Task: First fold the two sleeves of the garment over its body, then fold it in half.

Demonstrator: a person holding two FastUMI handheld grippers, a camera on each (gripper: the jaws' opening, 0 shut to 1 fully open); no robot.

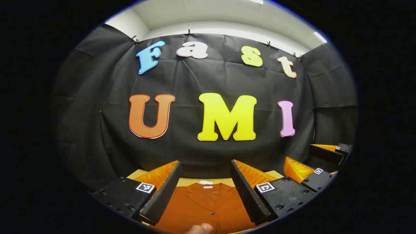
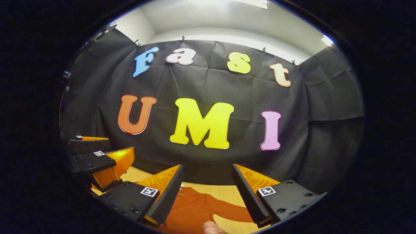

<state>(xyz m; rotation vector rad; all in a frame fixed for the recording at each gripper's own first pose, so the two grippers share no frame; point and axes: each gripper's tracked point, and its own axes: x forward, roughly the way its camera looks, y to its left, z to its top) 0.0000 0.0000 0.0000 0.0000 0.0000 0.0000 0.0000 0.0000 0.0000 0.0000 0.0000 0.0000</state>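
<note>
Garment [image 1: 204, 204] rust-orange, collared, flat on wood table [image 2: 224, 191]; both tongs [image 1: 205, 191] [image 2: 207, 195] apart, gripping nothing.

— What is seen of the garment [image 1: 201, 204]?
— A rust-orange buttoned shirt is laid flat on the surface [image 2: 227, 191], collar toward the wall.
— And the sleeves?
— One sleeve [image 2: 232, 213] is stretched sideways, unfolded.

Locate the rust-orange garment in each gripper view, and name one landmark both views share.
Left gripper view: the garment lies bottom centre, collar up, between the open left tongs.
Right gripper view: it sits bottom centre-left, one sleeve stretching right, between the open right tongs.
Shared landmark: the tan table.
</note>
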